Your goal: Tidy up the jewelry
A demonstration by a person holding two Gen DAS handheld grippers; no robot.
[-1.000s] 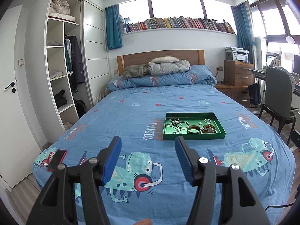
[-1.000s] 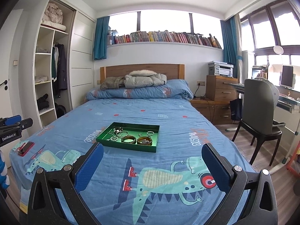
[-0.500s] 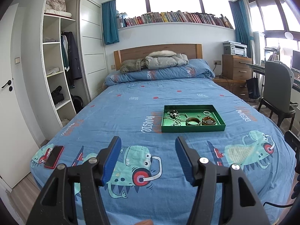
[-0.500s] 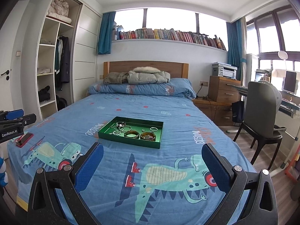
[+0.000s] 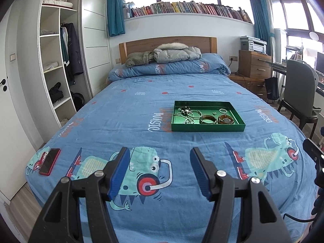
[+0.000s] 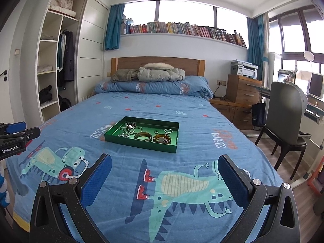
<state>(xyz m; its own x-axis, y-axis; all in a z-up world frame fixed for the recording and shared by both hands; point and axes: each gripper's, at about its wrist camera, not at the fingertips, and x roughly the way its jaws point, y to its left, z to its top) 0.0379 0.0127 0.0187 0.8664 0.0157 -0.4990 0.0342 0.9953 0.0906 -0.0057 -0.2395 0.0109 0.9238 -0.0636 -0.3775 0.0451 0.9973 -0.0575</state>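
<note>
Left wrist view shows my left gripper point(image 5: 160, 162) held over the foot of the big bed with the blue dinosaur sheet point(image 5: 125, 109). Its two blue pads are apart, and only the sheet shows between them. My right gripper point(image 6: 165, 169) is held over the bed too, and its blue pads are spread even wider, with only the sheet showing between them. Ahead of both grippers, well apart from them, sits the flat green metal tray point(image 5: 206, 127) on the sheet. All the jewelry is inside it. Two wide brown bangles point(image 5: 208, 119) lie side by side near the front wall of the tray. A thin silver bracelet point(image 5: 194, 114) lies behind them, touching a tangle of dark beads and chains point(image 5: 183, 109) in the far left part. A small beaded ring point(image 5: 222, 110) lies near the right wall. At the left front corner of the bed lies a phone in a red case point(image 5: 49, 161), far from the tray. Near the wooden headboard, a grey puffy coat point(image 5: 176, 53) is piled on the folded blue quilt. A dark chair point(image 6: 287, 117) stands on the floor to the right of the bed.
</note>
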